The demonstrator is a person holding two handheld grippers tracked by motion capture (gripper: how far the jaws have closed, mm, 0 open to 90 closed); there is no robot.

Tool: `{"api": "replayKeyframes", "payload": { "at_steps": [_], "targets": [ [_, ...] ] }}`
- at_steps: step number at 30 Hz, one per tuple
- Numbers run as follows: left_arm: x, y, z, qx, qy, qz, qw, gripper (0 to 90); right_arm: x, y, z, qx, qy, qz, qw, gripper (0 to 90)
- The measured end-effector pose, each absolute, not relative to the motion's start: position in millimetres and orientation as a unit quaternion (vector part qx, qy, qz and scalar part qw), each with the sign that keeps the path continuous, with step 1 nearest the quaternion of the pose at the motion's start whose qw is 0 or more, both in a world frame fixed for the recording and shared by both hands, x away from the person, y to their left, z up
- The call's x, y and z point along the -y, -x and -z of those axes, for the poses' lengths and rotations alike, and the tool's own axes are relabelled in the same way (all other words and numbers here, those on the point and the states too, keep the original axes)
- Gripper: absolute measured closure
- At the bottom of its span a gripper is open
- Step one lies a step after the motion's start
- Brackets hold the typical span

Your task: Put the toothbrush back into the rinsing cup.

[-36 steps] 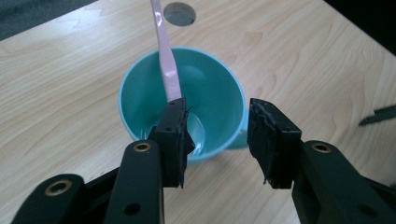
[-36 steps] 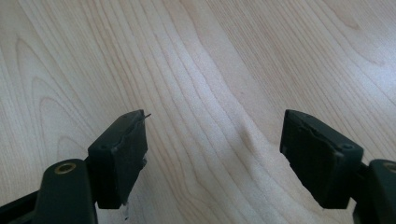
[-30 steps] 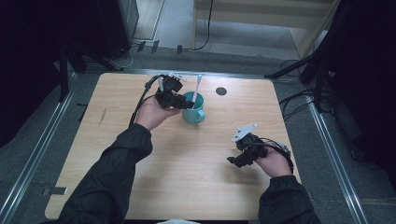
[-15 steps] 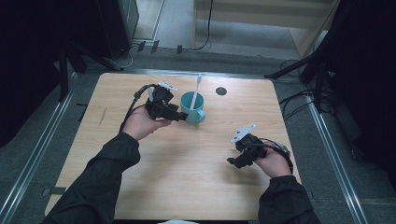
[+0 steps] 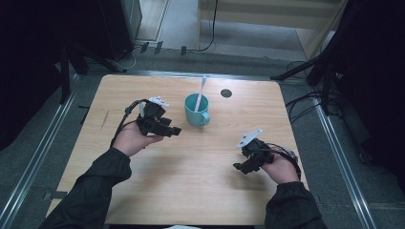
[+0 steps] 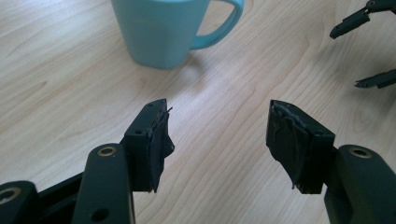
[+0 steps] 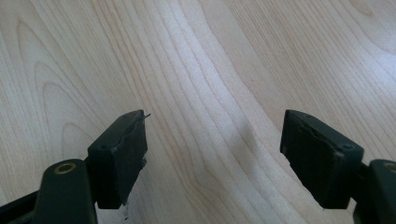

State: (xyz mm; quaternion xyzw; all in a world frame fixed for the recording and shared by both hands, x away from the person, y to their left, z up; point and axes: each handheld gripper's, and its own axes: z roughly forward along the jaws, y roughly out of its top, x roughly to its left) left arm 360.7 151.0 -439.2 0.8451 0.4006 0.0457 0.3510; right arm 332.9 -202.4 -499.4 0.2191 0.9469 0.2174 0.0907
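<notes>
Teal mug (image 5: 196, 109) now clear of the withdrawn, open left tool (image 5: 174, 130).

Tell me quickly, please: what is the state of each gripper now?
Left gripper: open, holding nothing, beside the mug.
Right gripper: open, holding nothing, above bare table.

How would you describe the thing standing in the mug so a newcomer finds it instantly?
On the light wooden table, look toward the far edge for the teal ceramic mug. A slim pale pink-and-white toothbrush leans upright inside it, the one tall thin thing on the table.
</notes>
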Motion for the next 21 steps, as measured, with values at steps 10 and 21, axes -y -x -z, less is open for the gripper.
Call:
{"api": "replayKeyframes", "payload": {
  "at_steps": [10,21],
  "targets": [
    [-166.1,-346.2,451.3,-0.406,-0.840,-0.048,0.358,38.1,205.1,-331.1,500.4,-0.947,-0.222,-0.215,0.092,23.2],
    [-188.7,-331.6,463.0,-0.426,-0.828,-0.059,0.360,37.7,207.4,-330.2,499.4,-0.947,-0.221,-0.216,0.092,22.9]
  ]
}}
